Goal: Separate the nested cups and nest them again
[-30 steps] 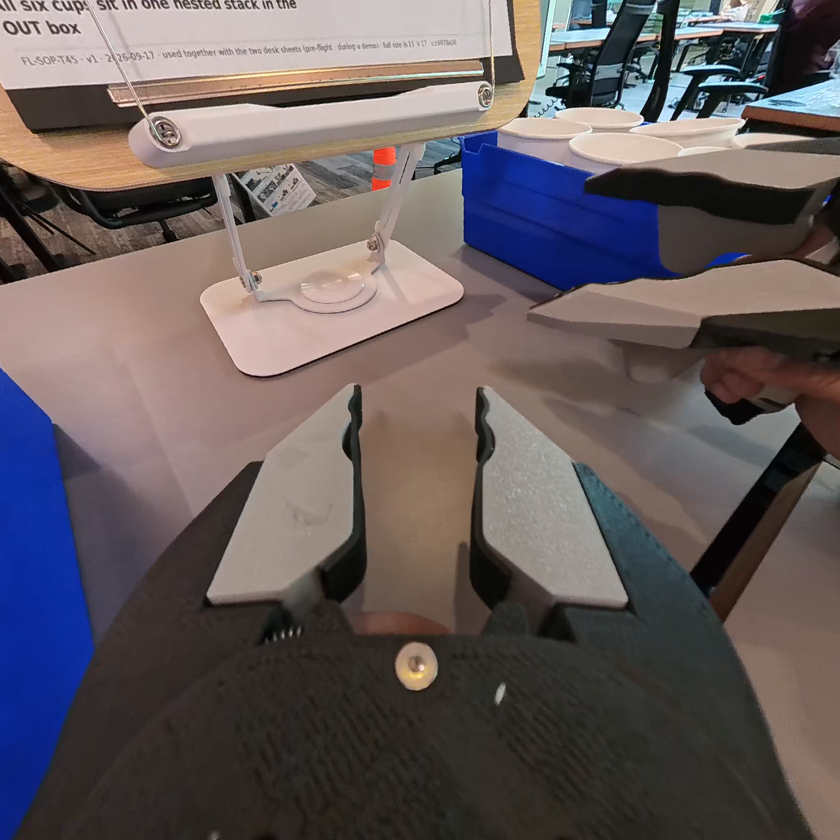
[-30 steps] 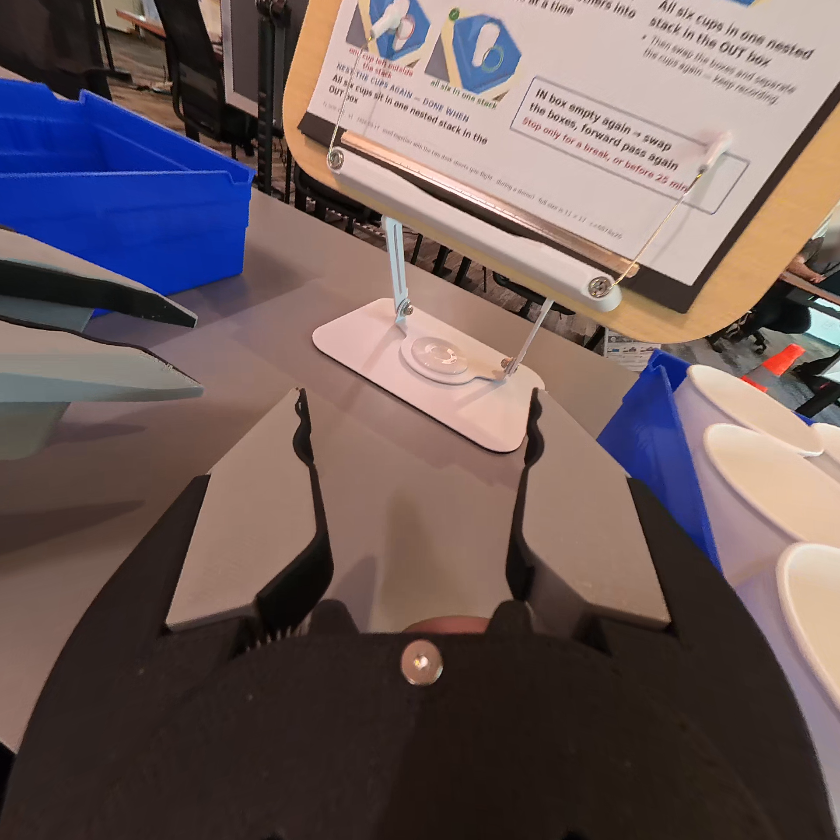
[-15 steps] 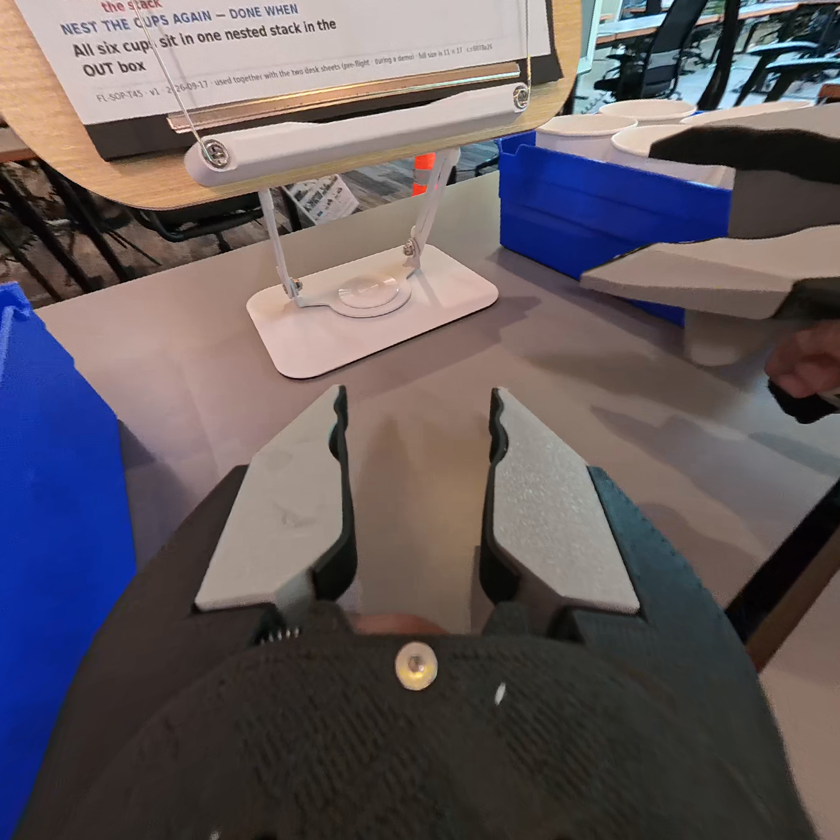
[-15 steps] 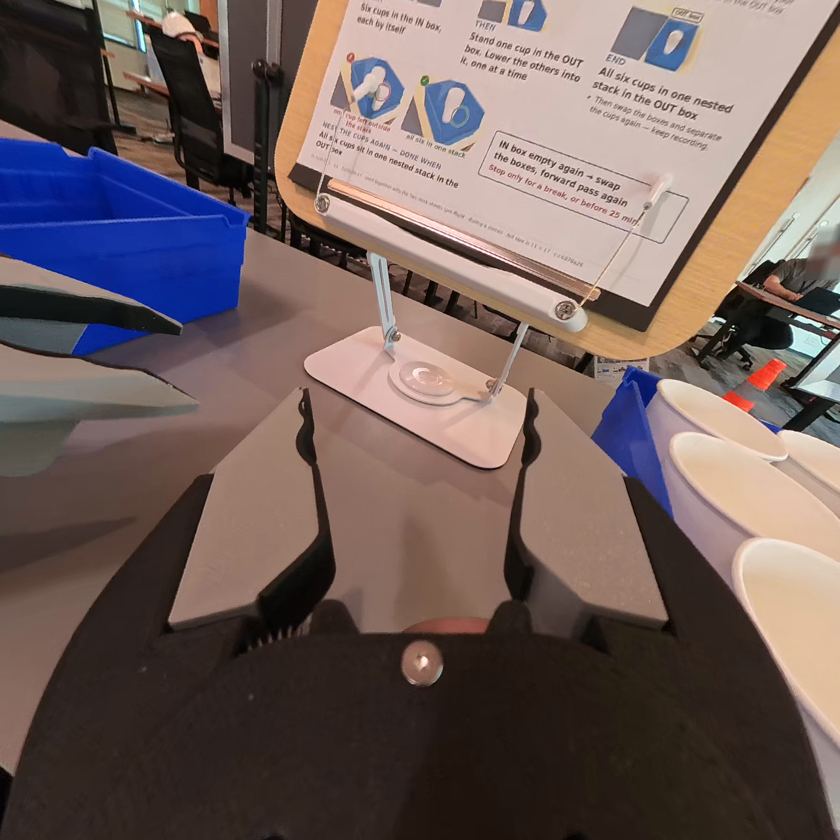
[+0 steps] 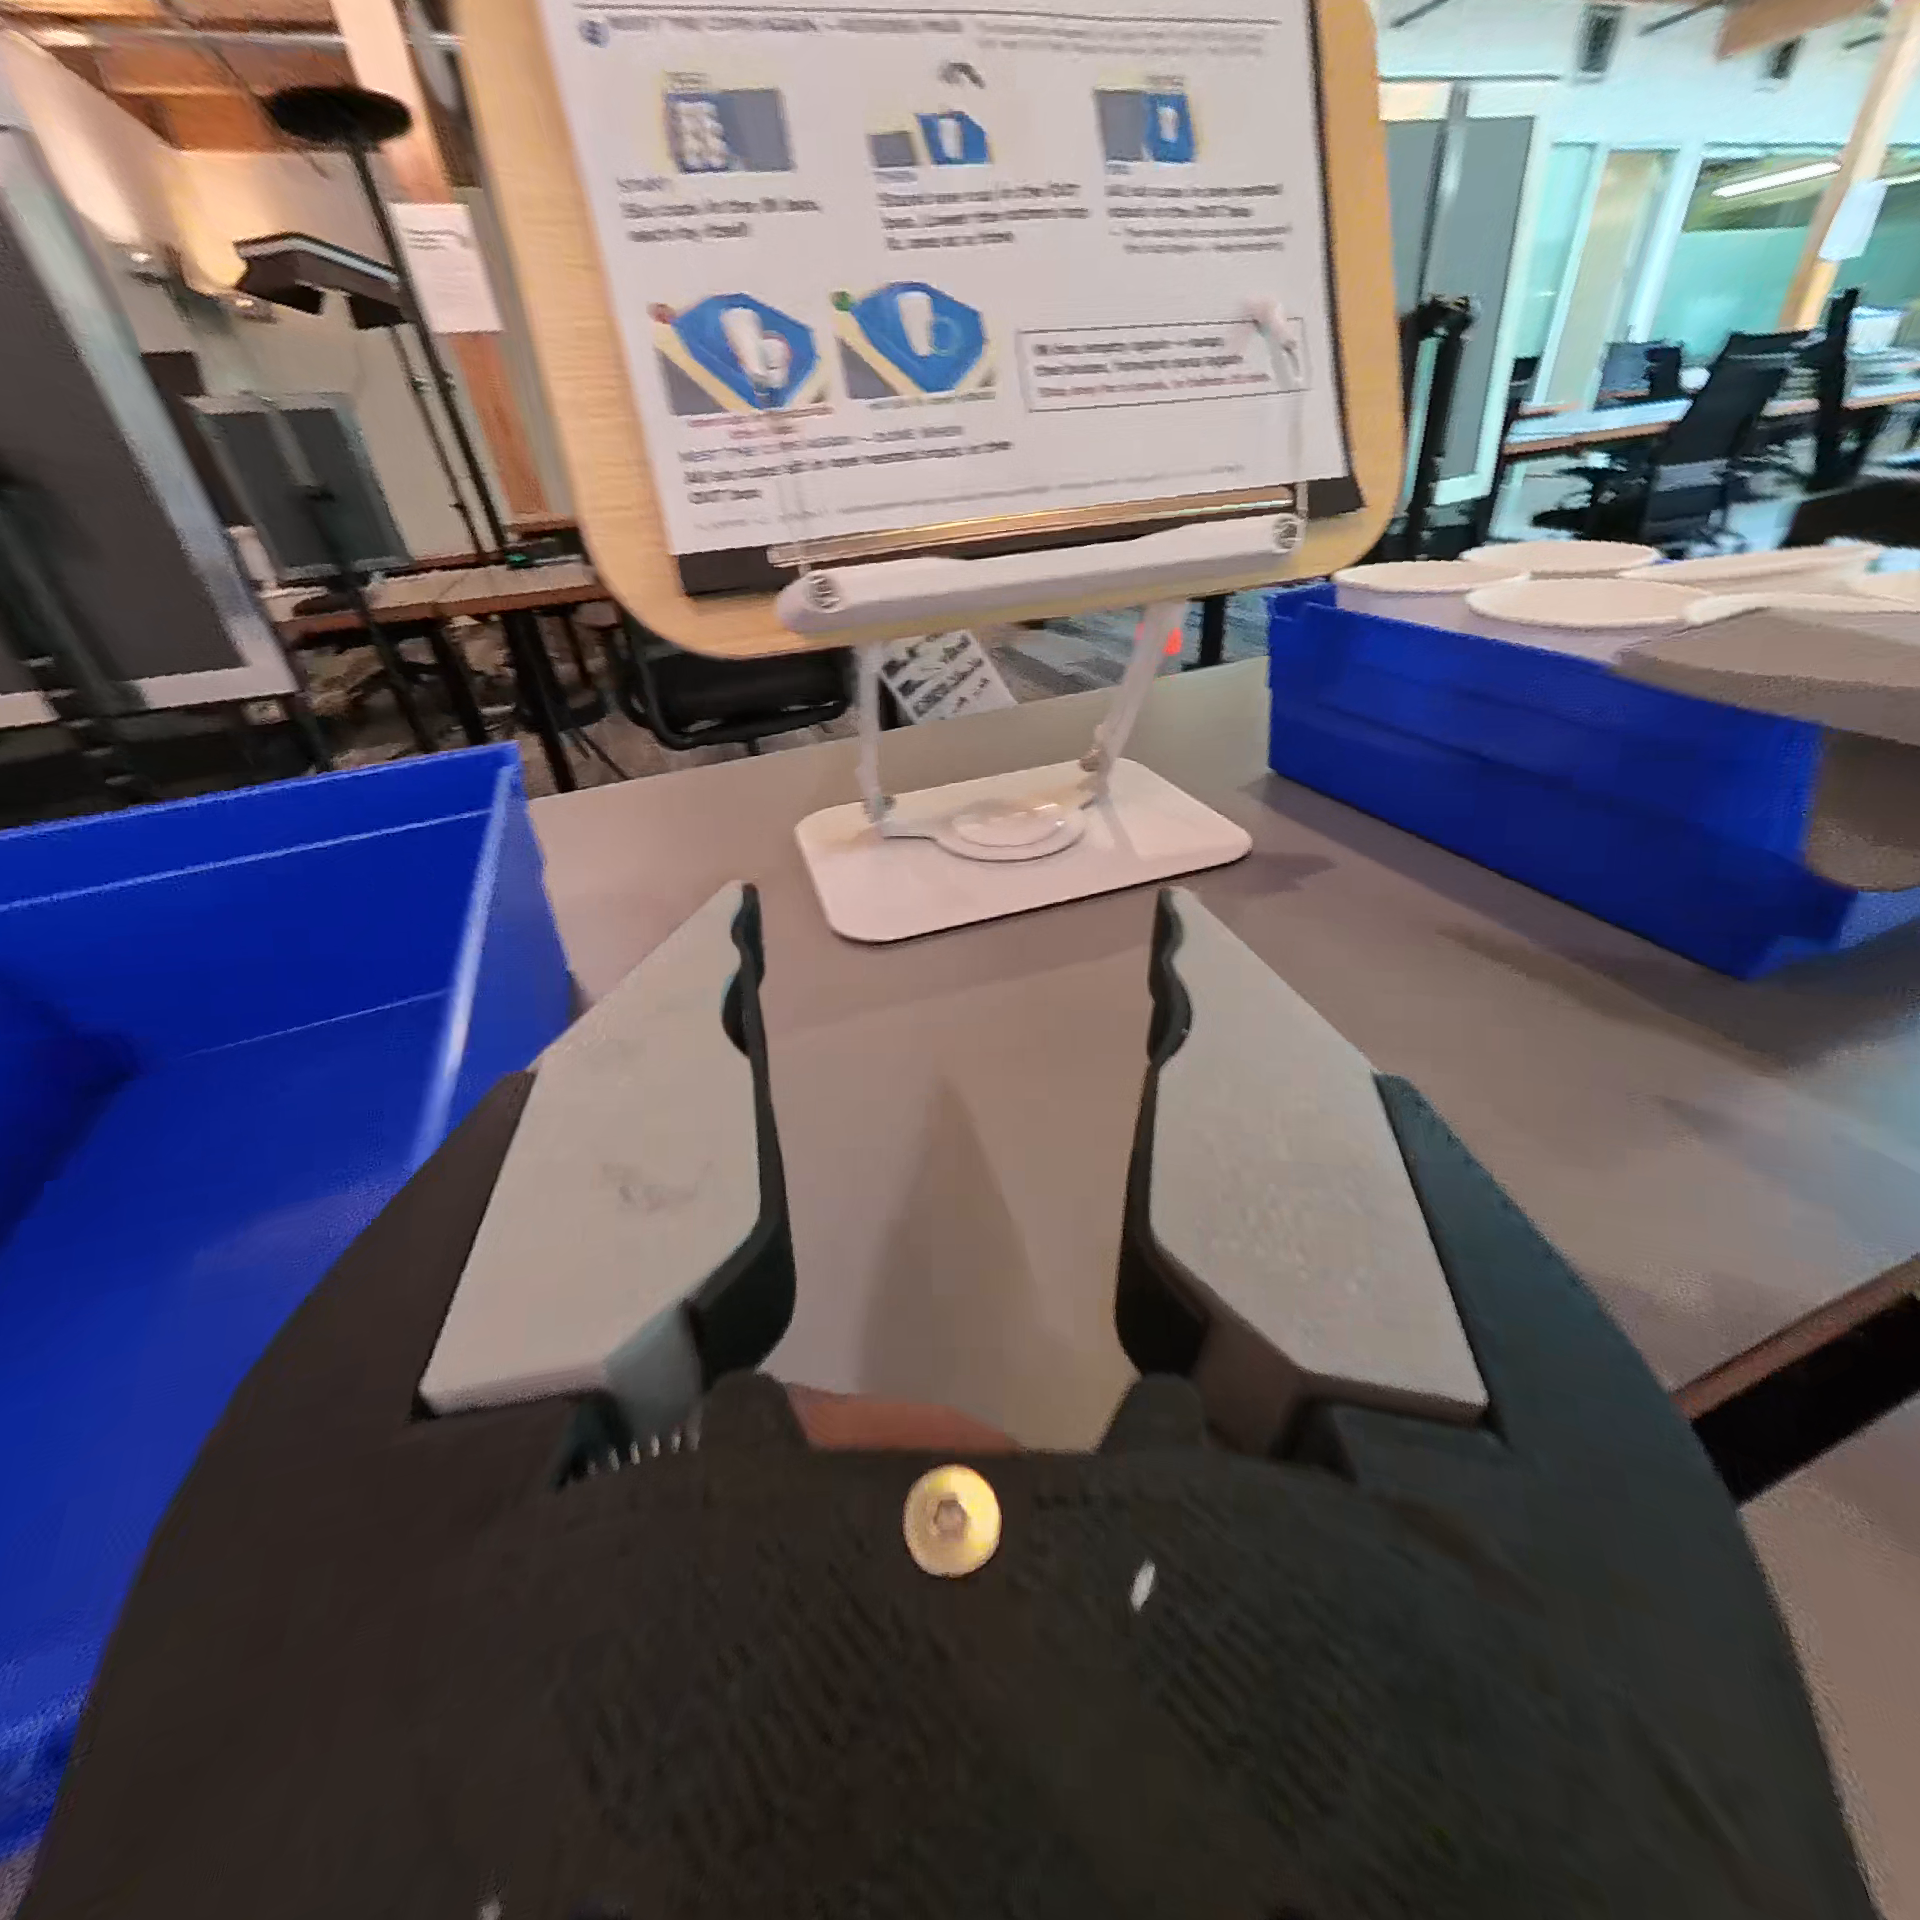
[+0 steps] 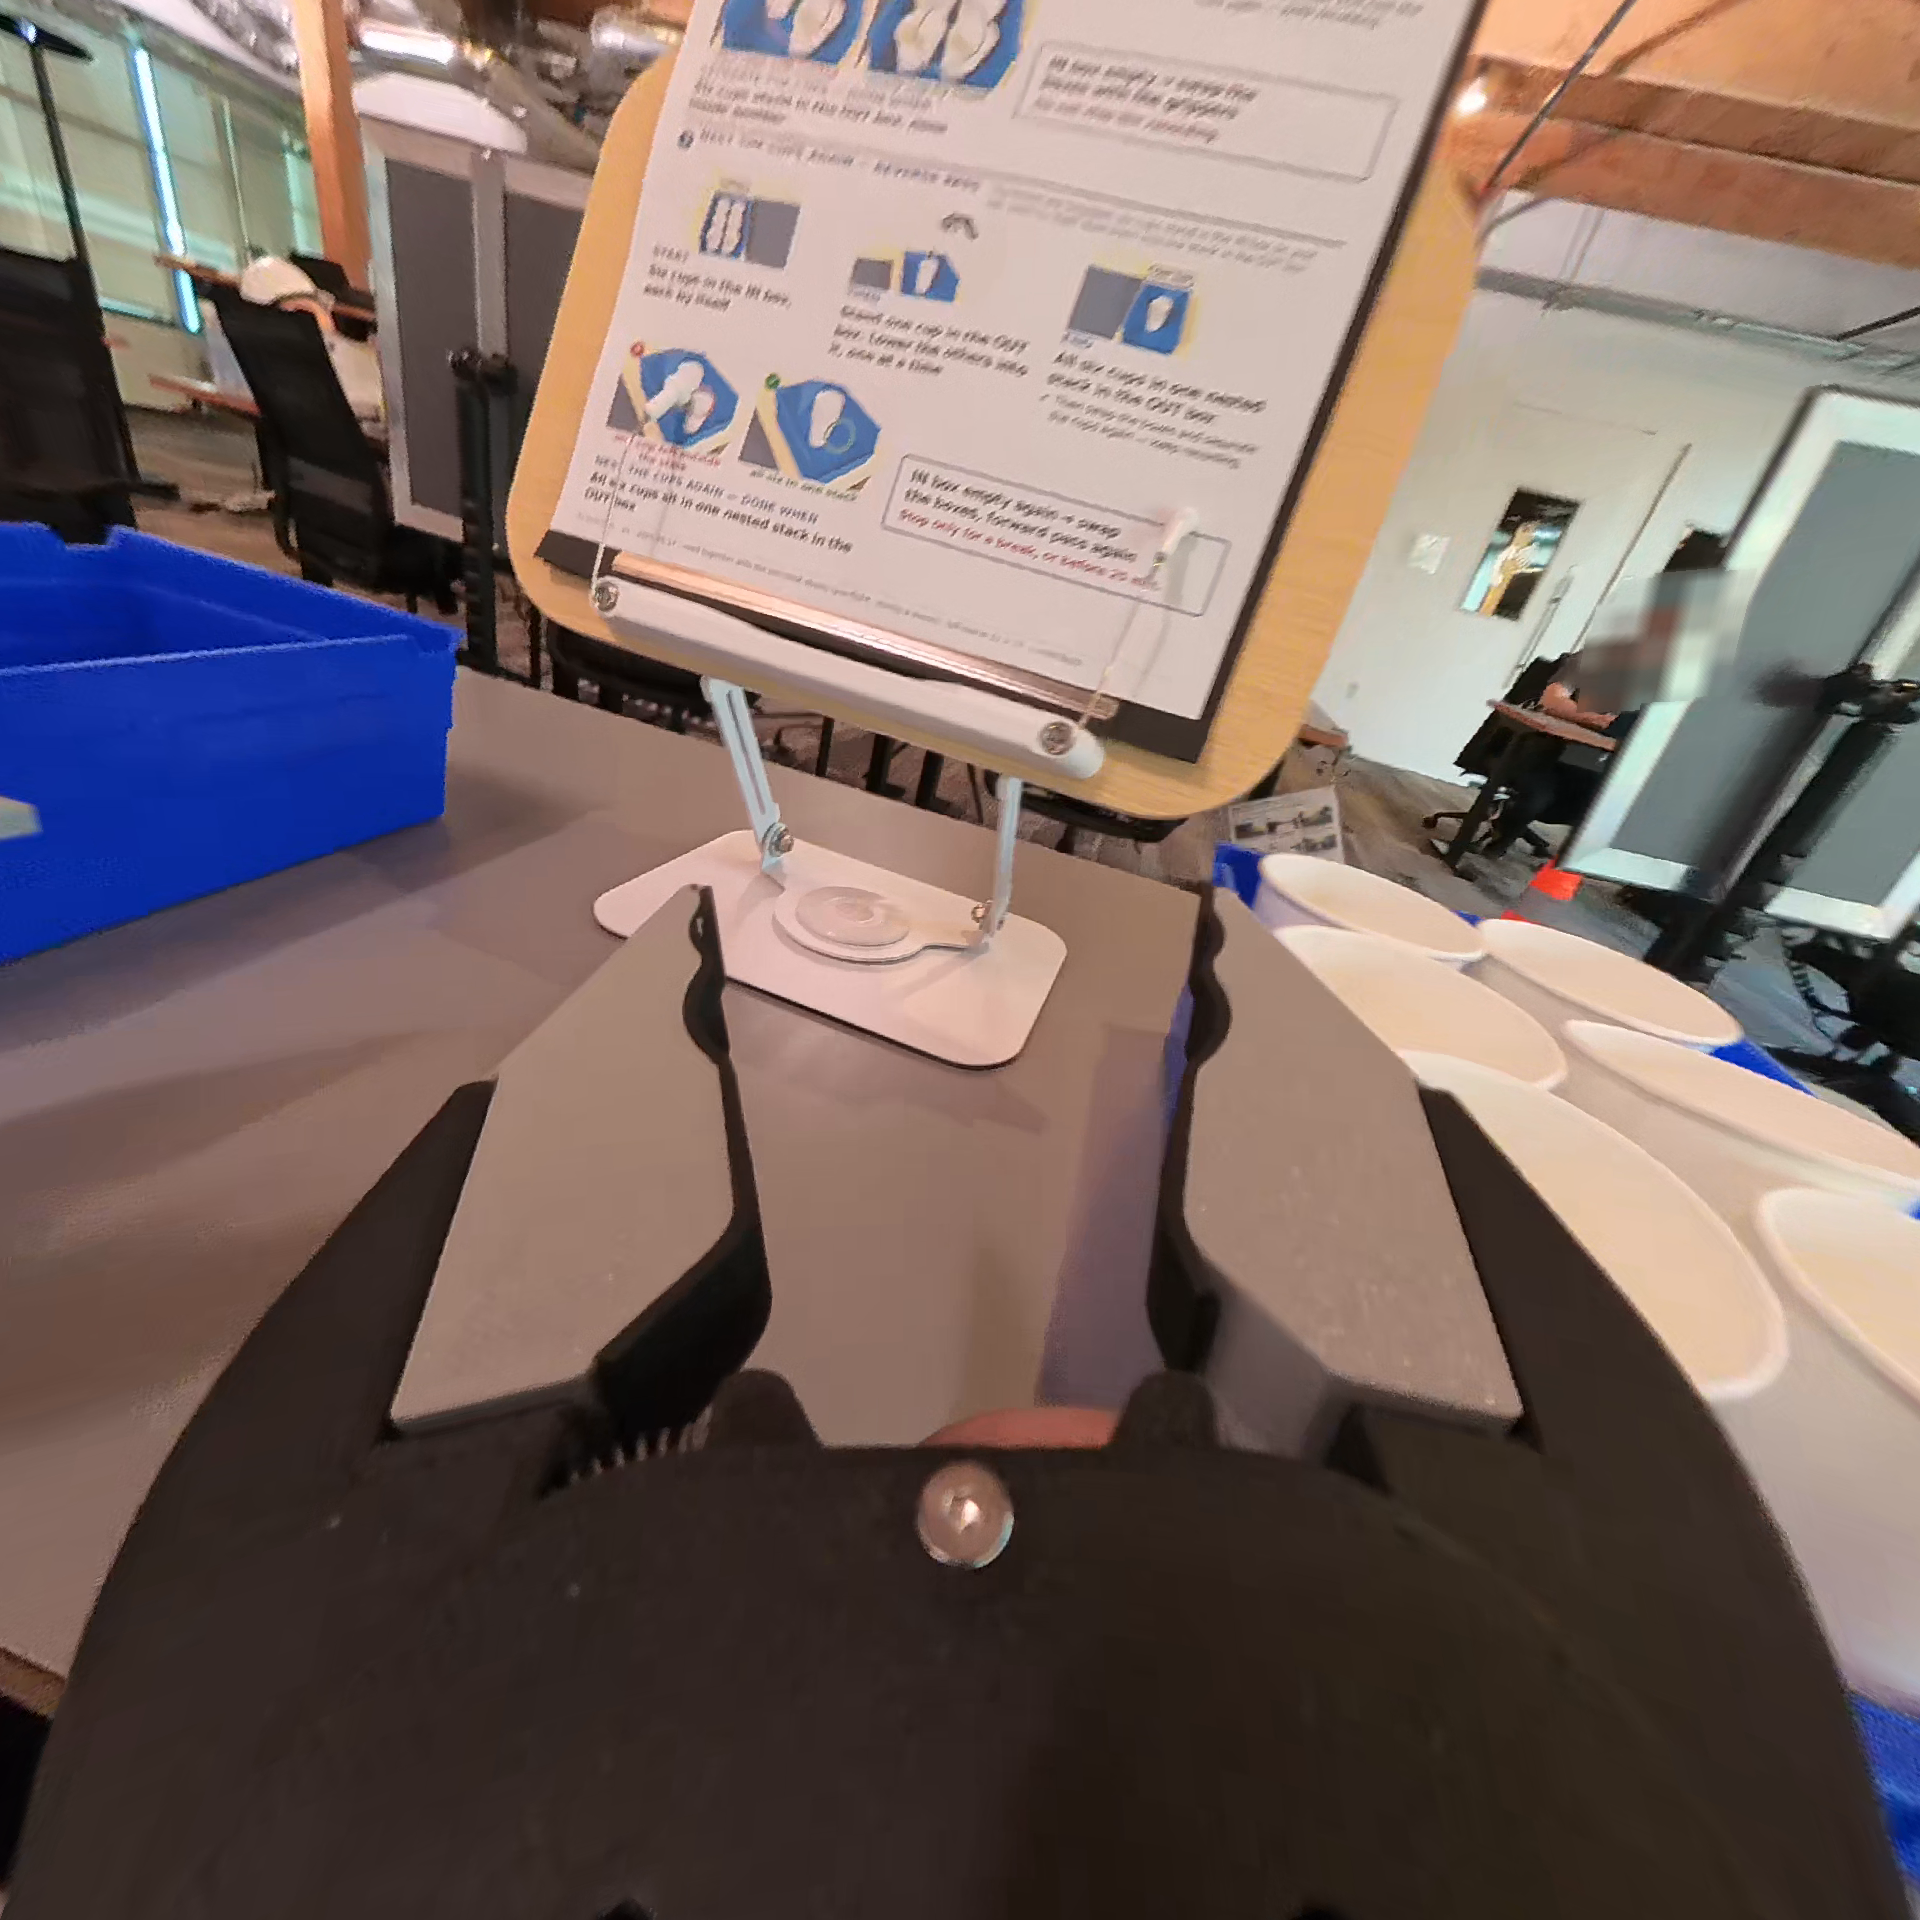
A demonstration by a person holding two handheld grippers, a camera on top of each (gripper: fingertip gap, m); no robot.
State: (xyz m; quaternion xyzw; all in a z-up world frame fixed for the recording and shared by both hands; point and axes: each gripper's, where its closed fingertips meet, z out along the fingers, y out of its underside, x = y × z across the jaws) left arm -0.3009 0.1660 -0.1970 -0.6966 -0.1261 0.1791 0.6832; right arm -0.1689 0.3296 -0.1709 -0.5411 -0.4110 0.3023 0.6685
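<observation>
Several white paper cups (image 6: pixel 1444 997) stand apart, upright, in a blue bin on the right; their rims also show in the left wrist view (image 5: pixel 1558 603) above the bin wall (image 5: pixel 1507 769). My right gripper (image 6: pixel 951 914) is open and empty, just left of the cups. My left gripper (image 5: pixel 951 914) is open and empty over the grey table, next to a blue bin (image 5: pixel 239 997) on the left whose inside shows nothing. A finger of the right gripper (image 5: pixel 1787 675) shows at the right edge of the left wrist view.
A white stand (image 5: pixel 1023 852) holds a wooden board with an instruction sheet (image 5: pixel 956 270) at the table's back middle. The left bin also shows in the right wrist view (image 6: pixel 208 748). The table's right edge (image 5: pixel 1808 1340) is near. Office chairs and desks stand behind.
Both grippers have risen and tilted up, so more of the sheet shows. The left gripper has opened wider. The right gripper has moved off toward the cups.
</observation>
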